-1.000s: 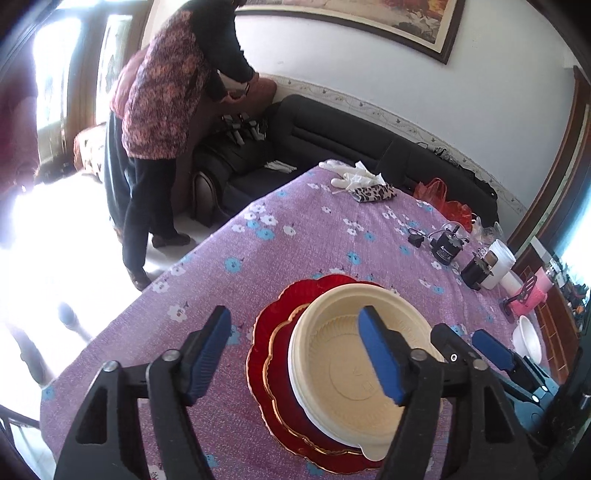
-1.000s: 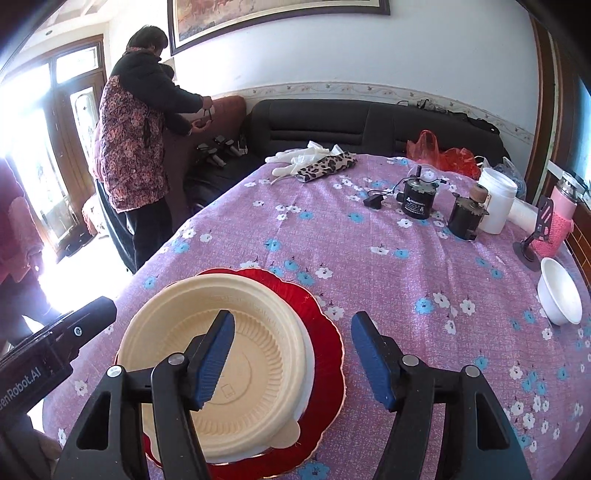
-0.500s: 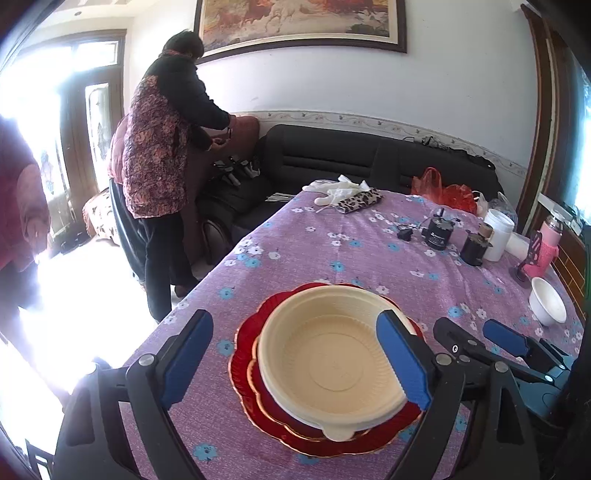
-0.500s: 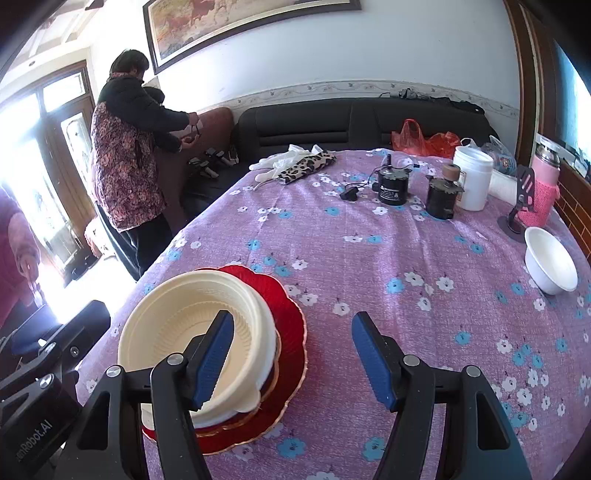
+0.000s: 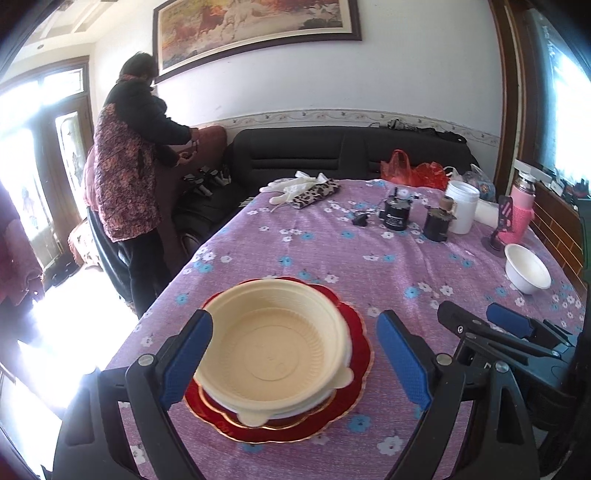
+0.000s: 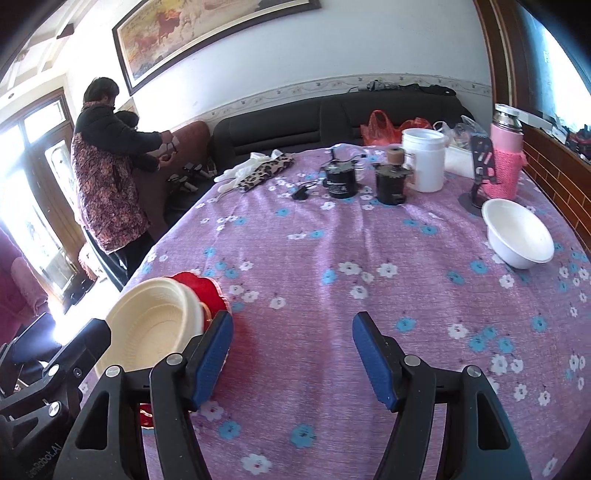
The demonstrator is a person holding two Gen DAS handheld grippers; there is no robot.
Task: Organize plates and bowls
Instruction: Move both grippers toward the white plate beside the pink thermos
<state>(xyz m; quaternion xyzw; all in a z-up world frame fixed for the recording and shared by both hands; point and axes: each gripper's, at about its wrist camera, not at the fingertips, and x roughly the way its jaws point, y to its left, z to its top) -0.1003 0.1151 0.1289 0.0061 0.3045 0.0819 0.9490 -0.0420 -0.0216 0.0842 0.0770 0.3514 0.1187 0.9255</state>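
Purple flowered cloth [image 5: 332,254] is covering the table in the left wrist view, and a black sofa [image 5: 332,155] is standing behind it under a framed painting [image 5: 255,26]. A person in a patterned vest [image 5: 122,177] is bending over the sofa's end. Near the front, a cream plastic bowl [image 5: 273,350] is sitting on a stack of red gold-rimmed plates [image 5: 354,343]. The left gripper [image 5: 295,362] is hanging wide around this stack: its blue pads are standing on either side of the bowl, apart from it, holding nothing. Its jaws have just been opening. A small white bowl [image 5: 526,269] is resting alone at the right side of the table, near a pink flask [image 5: 521,210], a white tub [image 5: 461,206] and two dark round devices [image 5: 395,214].

In the right wrist view, the same cloth [image 6: 369,258] is filling the frame. The right gripper [image 6: 291,354] is pointing over bare cloth, its jaws standing apart and empty. The cream bowl [image 6: 151,325] with the red plates [image 6: 203,291] is lying at its left, just beside the left pad. The white bowl [image 6: 517,236] is sitting well apart at the right. The left gripper's black body [image 6: 48,373] is showing in the lower left corner.
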